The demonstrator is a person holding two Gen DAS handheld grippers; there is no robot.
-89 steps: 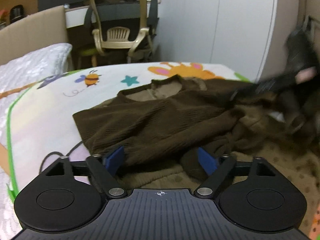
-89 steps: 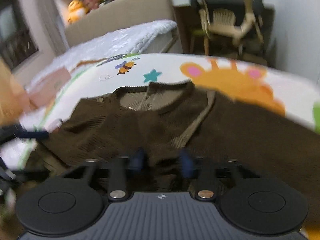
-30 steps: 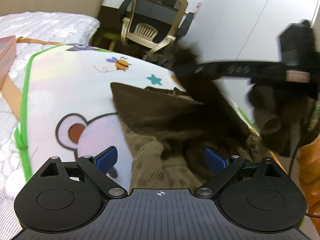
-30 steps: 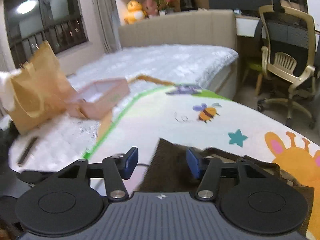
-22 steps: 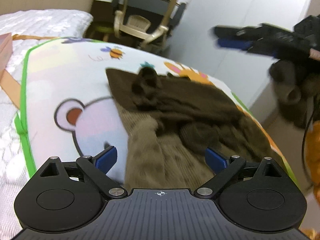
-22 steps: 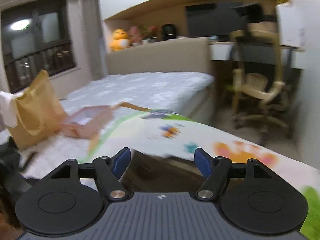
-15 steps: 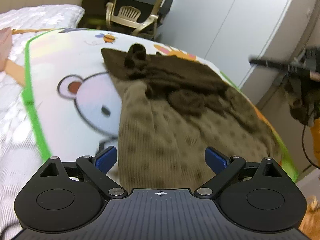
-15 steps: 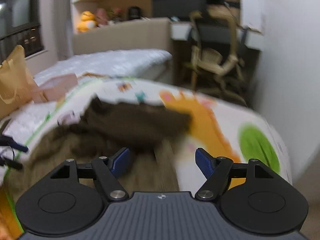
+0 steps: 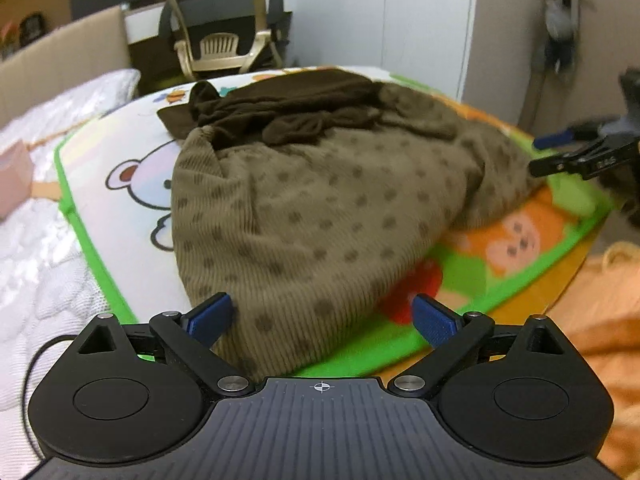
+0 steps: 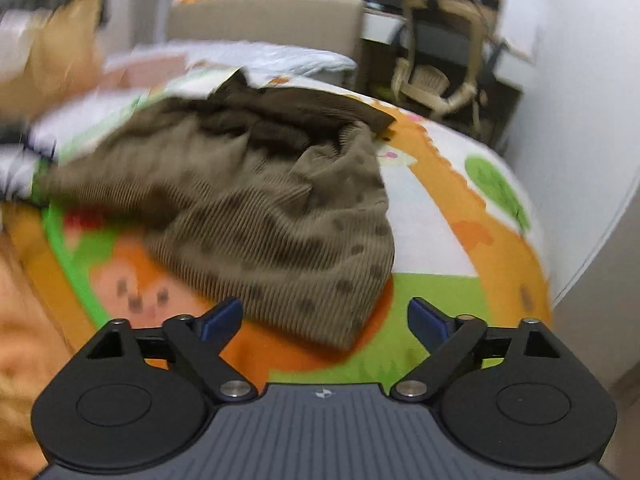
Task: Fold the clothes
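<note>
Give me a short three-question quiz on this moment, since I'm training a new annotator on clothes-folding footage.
1. True or false: the left gripper is shut on the dotted tan garment.
2. Which lies at the far end of the pile? A) the dark brown top B) a white towel C) blue jeans
3. Fill in: the clothes lie on a cartoon-printed ___ with a green border.

Key
1. False: its jaws stand wide open, with the garment's near edge lying between them.
2. A
3. mat. The right gripper is open above it too.
</note>
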